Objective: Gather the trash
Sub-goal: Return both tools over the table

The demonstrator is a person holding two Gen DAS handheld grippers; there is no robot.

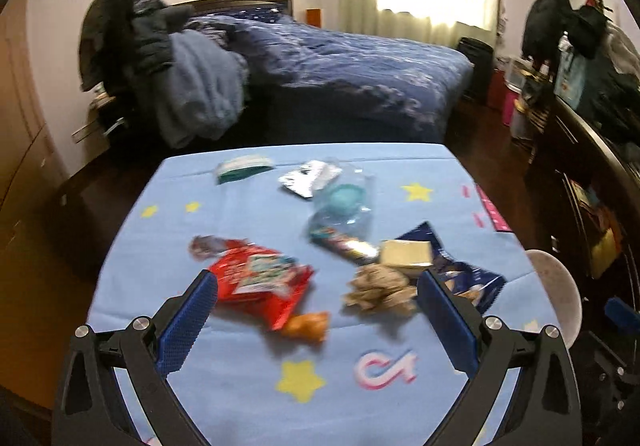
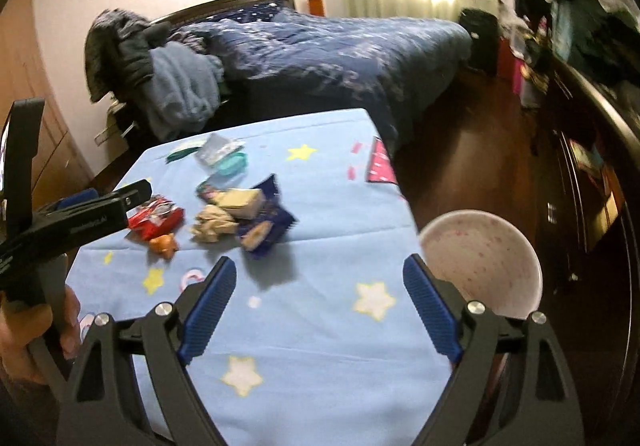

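Trash lies on a table under a light blue star-print cloth (image 1: 240, 386). There is a red snack bag (image 1: 260, 282), an orange scrap (image 1: 308, 326), a crumpled brown paper ball (image 1: 380, 290), a yellow-white packet (image 1: 406, 256), a dark blue bag (image 1: 468, 278), a foil bar wrapper (image 1: 344, 244), a clear bag with a teal lid (image 1: 344, 198), a silver wrapper (image 1: 308, 176) and a green-white packet (image 1: 244, 168). My left gripper (image 1: 316, 286) is open above the red bag and paper ball. My right gripper (image 2: 320, 274) is open over bare cloth (image 2: 320, 326), nearer than the trash pile (image 2: 224, 218).
A white speckled bin (image 2: 480, 262) stands off the table's right edge, also showing in the left wrist view (image 1: 560, 294). A bed with a dark blue duvet (image 1: 340, 66) stands behind the table. Dark furniture (image 1: 592, 174) lines the right wall. The left gripper's body (image 2: 80, 218) shows at the right view's left.
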